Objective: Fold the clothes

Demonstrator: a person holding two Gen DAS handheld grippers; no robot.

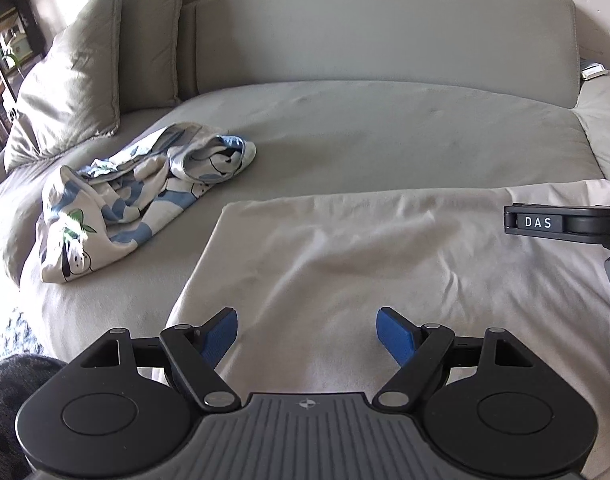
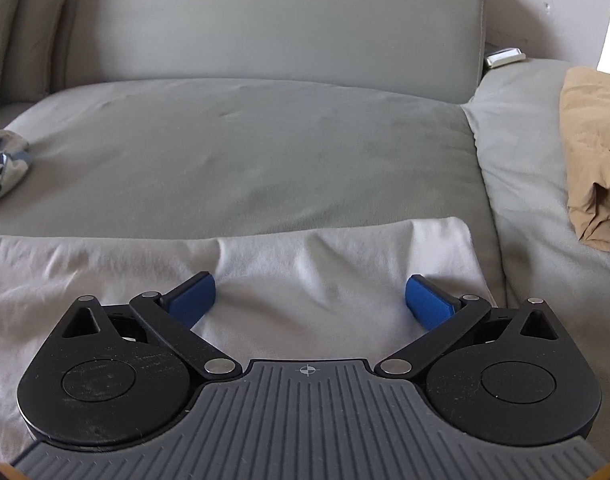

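Observation:
A white garment [image 1: 345, 248] lies spread flat across the front of a grey sofa seat [image 1: 385, 132]; its far right corner shows in the right wrist view as the same white garment [image 2: 305, 272]. My left gripper [image 1: 307, 330] hovers over the garment's left part, open, with only cloth below its blue pads [image 1: 221, 336]. My right gripper [image 2: 309, 300] stands wide open over the right part, nothing pinched between its blue pads [image 2: 429, 304]. The side of the right gripper [image 1: 565, 224] enters the left wrist view from the right edge.
A crumpled white and blue patterned garment [image 1: 137, 196] lies on the seat to the left, below two grey cushions [image 1: 77, 80]. A tan cloth [image 2: 593, 152] rests on the sofa's right end. A small white and silver object [image 2: 505, 57] sits beside the backrest [image 2: 265, 28].

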